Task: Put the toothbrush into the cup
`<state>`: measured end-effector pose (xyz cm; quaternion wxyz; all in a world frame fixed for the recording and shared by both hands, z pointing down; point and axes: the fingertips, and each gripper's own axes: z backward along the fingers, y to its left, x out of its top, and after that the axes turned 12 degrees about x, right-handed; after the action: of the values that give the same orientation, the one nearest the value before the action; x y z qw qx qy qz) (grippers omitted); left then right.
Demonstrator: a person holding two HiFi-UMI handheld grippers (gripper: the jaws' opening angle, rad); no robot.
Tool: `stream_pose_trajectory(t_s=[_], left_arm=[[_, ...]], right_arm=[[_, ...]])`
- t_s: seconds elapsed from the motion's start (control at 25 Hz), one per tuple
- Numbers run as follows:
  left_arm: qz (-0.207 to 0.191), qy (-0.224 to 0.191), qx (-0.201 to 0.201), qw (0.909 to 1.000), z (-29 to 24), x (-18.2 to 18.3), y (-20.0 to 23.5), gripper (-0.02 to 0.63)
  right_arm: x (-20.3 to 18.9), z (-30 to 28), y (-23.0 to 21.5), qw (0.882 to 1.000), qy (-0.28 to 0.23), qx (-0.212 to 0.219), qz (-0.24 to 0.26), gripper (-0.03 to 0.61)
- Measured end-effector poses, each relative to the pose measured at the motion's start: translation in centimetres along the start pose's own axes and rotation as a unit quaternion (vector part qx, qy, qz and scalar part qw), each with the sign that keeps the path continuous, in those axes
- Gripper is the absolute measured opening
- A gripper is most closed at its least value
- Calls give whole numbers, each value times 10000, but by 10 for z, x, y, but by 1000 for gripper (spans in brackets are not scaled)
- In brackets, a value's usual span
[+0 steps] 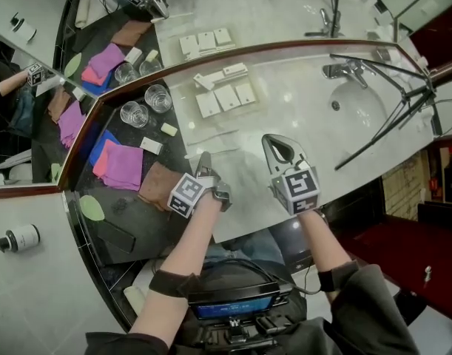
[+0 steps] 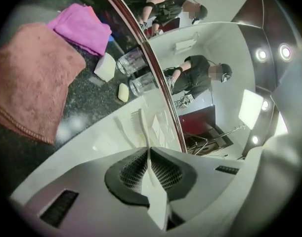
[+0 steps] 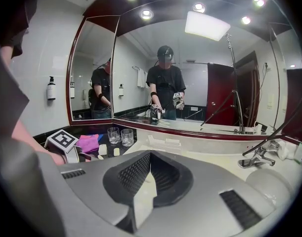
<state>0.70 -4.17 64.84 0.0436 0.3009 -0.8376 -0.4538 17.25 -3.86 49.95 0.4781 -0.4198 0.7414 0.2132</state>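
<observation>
Toothbrush (image 2: 142, 125), white, is clamped by its handle in the left gripper (image 2: 149, 150). The fingers are shut on it, and the bristle head sticks out past their tips over the pale table (image 1: 285, 113), close to where the dark stone part begins. It is not in a cup. One glass cup (image 1: 135, 114) and a second glass cup (image 1: 158, 98) stand side by side on the dark stone, apart from the brush head and beyond it, against the mirror frame. In the head view I cannot pick out the brush itself. The right gripper (image 3: 150, 153) has its fingers pressed together and is empty; it sits beside the left one over the pale table, pointing toward the mirror. Just left of the left gripper lies a brown towel (image 1: 160, 186), with a pink cloth (image 1: 122, 167) past it. White packets (image 1: 227, 95) lie in a row near the mirror, and a tap (image 1: 348, 71) stands over the basin (image 1: 362, 113). For readable writing I find only the black-and-white square markers on each gripper's cube. The label on the wall bottle (image 1: 18, 237) is too small for me to read.
</observation>
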Motion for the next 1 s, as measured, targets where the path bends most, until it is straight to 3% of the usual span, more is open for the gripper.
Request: stream_pose_trajectory(t_s=[0.44,0.6,0.76,0.92,1.0], left_arm=[[885,212,343,9953,-25,-28,37,11],[907,192,526,9943,-26,-30,45,20],[850,328,617,9939,-25,-37,49,85],[965,513,619,9921,-23,-44,50,190],[1028,668,640,9904,-22,-47,48,197]], right_arm=[[-16,15,-16,9999,116,-117,-45,20],[-20,20,-20,9998,140,-146,-68,20],[-21,20,-20,9998,122,-137,-78,20],[-18,16,-18,9999,79,-106,-80,20],[-16,14,-17,9999,62,-88,-75,20]])
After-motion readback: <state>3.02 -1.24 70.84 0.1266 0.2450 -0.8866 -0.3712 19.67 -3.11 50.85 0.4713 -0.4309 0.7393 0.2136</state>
